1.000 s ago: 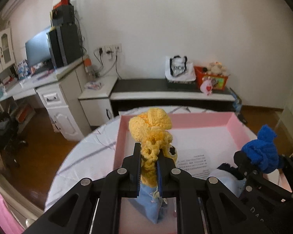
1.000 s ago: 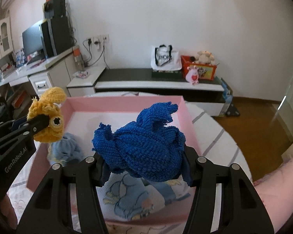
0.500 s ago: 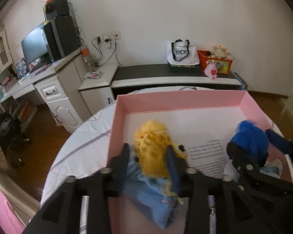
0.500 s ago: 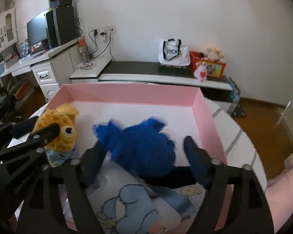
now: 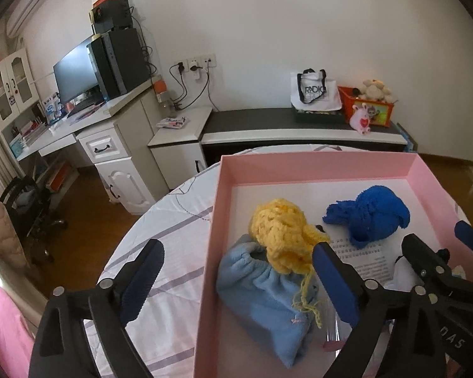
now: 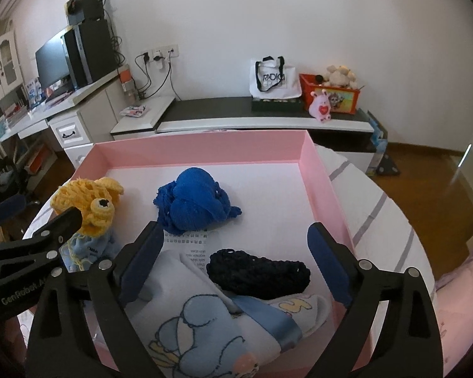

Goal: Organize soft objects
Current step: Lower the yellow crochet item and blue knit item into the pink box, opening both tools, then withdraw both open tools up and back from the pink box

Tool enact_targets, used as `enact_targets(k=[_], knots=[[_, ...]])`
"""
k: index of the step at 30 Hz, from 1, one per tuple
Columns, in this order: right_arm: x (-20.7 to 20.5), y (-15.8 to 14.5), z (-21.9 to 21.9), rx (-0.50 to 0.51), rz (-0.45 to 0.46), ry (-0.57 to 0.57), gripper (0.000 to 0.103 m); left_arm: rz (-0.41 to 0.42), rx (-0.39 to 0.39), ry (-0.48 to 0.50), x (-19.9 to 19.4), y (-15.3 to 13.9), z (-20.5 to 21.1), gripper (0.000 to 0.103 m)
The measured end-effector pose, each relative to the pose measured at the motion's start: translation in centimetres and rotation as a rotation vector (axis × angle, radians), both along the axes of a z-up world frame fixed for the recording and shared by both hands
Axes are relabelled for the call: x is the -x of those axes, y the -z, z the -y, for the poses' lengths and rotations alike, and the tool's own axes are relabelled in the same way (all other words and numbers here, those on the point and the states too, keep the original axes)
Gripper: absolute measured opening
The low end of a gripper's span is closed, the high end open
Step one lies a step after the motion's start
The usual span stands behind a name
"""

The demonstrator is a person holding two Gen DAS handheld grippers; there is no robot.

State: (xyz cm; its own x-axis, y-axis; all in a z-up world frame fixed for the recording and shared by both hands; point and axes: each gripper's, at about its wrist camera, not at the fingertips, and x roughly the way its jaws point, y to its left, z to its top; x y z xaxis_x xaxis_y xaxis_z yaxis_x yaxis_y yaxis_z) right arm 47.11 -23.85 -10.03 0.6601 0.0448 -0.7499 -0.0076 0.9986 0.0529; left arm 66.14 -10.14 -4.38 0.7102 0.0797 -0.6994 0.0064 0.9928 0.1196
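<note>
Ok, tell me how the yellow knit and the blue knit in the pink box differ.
The yellow knit is open, lacy crochet with a black eye; the blue knit is a dense, plain bundle. Yellow rests on a light-blue pouch by the box's left wall; blue lies on the white floor mid-box. Both lie free, outside any grip.

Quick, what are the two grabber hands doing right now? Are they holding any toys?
Left gripper: jaws opening, holding nothing; yellow toy released.
Right gripper: jaws opening, holding nothing; blue toy released.
</note>
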Motion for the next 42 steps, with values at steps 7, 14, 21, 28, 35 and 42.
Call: enact_targets(k=[7,14,21,28,35,42], knots=[[0.1,0.1,0.1,-0.004,0.002,0.010,0.095,-0.030,0.011,0.007,1.0,-0.1,-0.8,0.097],[0.1,0.0,0.3,-0.003,0.004,0.020,0.098,-0.027,0.015,0.009,1.8,-0.9,-2.2,0.099],[0.2,0.0,0.6,-0.004,0.004,0.029,0.098,-0.025,0.041,0.000,3.0,-1.2,-2.9,0.101],[0.9,-0.3,0.8,-0.017,0.004,0.040,0.098,-0.004,0.015,-0.005,4.1,-1.6,-2.6,0.101],[2.2,-1.8,0.2,0.007,0.029,0.021,0.098,0.027,0.037,-0.014,6.2,-2.9,-3.1,0.101],[5.2,-3.9,-1.1,0.042,0.072,0.002,0.098,0.075,0.043,-0.026,10.5,-4.7,-3.8,0.101]])
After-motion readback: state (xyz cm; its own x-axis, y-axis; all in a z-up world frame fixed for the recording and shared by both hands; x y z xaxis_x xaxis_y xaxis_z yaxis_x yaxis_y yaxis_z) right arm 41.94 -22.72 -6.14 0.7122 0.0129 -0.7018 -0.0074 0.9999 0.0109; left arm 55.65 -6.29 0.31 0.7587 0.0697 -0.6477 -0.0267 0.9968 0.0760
